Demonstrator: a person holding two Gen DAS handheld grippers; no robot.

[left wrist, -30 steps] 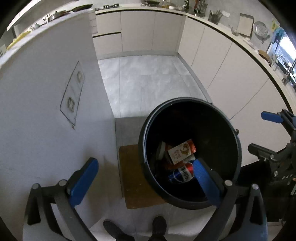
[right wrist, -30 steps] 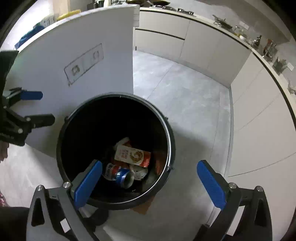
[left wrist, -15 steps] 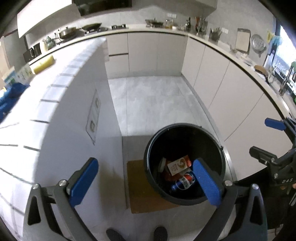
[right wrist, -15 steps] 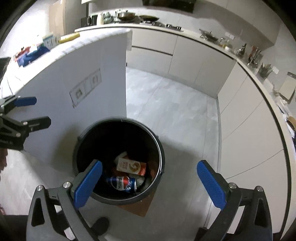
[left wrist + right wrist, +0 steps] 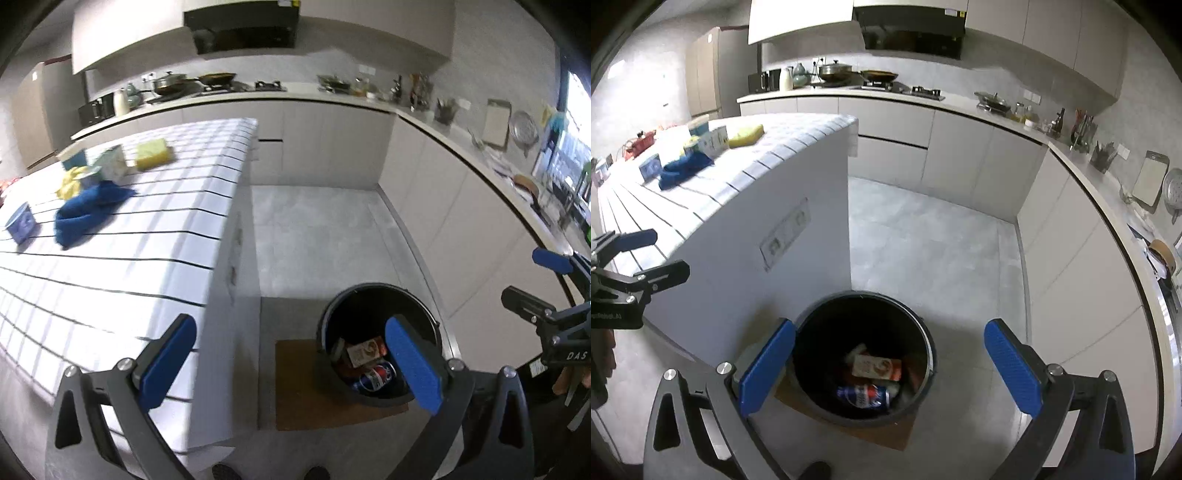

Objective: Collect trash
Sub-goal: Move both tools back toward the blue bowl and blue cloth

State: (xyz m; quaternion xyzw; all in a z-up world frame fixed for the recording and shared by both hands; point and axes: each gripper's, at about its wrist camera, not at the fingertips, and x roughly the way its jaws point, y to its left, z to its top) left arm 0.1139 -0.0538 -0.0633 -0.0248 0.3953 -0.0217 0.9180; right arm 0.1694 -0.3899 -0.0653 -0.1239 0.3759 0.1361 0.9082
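Note:
A black round trash bin [image 5: 369,291] [image 5: 923,332] stands on the floor beside a white tiled island. Inside lie a blue soda can [image 5: 376,374] [image 5: 864,395] and a red-and-white carton [image 5: 364,350] [image 5: 877,367]. My left gripper [image 5: 291,363] is open and empty, high above the island's corner and the bin. My right gripper [image 5: 890,367] is open and empty, high above the bin. On the island top [image 5: 129,240] [image 5: 768,162] lie a blue cloth [image 5: 88,210] [image 5: 683,168], a yellow sponge [image 5: 153,153] [image 5: 746,134] and small cartons [image 5: 110,166] [image 5: 713,142].
A brown mat [image 5: 295,406] [image 5: 879,432] lies under the bin. White cabinets [image 5: 461,229] [image 5: 1071,258] run along the back and right walls, with cookware on the counter. A small blue box [image 5: 20,223] [image 5: 650,168] sits on the island.
Both grippers have risen well above the bin. The island top and its items have come into view. Both stay open and empty.

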